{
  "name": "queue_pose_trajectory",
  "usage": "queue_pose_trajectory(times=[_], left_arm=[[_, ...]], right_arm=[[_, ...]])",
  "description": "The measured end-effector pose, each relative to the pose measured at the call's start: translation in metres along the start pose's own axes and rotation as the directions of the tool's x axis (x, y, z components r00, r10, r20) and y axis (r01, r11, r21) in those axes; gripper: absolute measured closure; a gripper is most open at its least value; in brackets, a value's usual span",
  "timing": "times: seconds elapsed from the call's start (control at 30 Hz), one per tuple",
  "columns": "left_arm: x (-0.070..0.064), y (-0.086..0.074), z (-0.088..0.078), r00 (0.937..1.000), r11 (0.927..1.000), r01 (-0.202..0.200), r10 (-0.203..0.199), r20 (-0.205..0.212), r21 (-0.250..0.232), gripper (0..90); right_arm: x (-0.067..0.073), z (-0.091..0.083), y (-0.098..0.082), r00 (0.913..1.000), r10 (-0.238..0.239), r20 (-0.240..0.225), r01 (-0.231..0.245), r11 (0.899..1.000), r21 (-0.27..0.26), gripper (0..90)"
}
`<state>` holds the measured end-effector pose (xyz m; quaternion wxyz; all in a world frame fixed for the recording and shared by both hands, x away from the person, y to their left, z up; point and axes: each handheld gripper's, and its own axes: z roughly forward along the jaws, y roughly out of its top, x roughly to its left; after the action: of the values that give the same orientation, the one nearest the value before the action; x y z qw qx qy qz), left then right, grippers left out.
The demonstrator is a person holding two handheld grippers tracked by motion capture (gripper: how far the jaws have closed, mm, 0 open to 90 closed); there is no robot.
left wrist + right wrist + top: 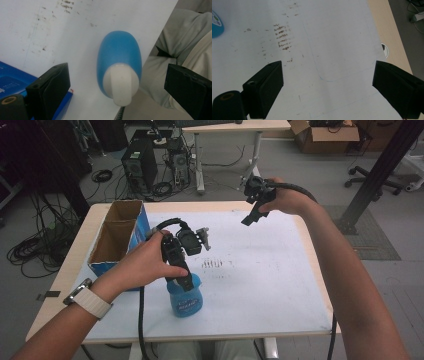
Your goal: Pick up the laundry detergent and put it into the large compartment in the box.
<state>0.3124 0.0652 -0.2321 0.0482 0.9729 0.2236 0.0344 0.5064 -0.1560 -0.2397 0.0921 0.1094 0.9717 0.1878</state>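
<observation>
Both hand-held grippers, left point(187, 282) and right point(248, 219), gape wide over a smudged white mat point(250, 285).

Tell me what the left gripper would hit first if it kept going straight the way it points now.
Most likely the white cap of the blue bottle, which sits between the open jaws of the left gripper. How far off it is cannot be told.
</observation>
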Motion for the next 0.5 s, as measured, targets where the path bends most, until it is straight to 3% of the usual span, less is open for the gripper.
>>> queue_pose_trajectory(times=[0.5], left_arm=[[-0.002,-0.002,0.017,1.0000,0.9999,0.004,-0.004,-0.004,0.013,6.7]], right_arm=[[0.001,0.000,0.001,1.0000,-0.002,0.002,0.002,1.000,-0.001,9.8]])
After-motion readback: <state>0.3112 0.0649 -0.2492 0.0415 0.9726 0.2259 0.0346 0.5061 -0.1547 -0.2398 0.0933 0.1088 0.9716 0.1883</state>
